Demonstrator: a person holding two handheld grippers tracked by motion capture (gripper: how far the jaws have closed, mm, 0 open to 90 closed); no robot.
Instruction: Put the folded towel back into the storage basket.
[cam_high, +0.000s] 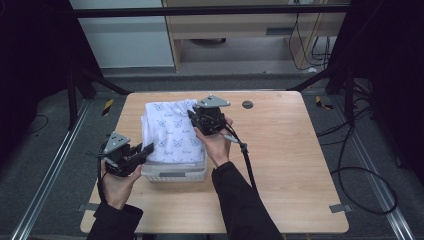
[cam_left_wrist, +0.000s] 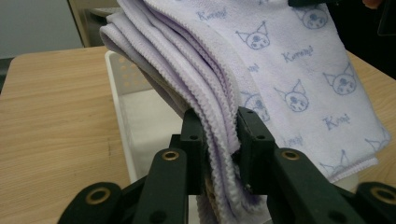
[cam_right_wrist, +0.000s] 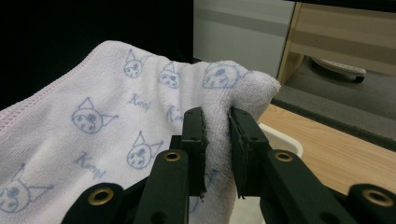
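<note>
A folded lilac towel (cam_high: 170, 131) printed with cat faces hangs over a white plastic basket (cam_high: 175, 174) on the wooden table. My left gripper (cam_high: 146, 149) is shut on the towel's stacked near-left edges (cam_left_wrist: 219, 140), the folds pinched between its black pads. My right gripper (cam_high: 192, 116) is shut on the towel's far right corner (cam_right_wrist: 217, 135), thick cloth bunched between its pads. In the left gripper view the basket's perforated white wall (cam_left_wrist: 120, 88) lies under the towel. Both hands hold the towel above the basket.
The table (cam_high: 280, 160) has bare wood to the right, with a round dark grommet (cam_high: 247, 104) near the far edge. A black cable (cam_high: 247, 160) trails from my right gripper. Cables lie on the floor at right; a wooden cabinet (cam_high: 235, 30) stands behind.
</note>
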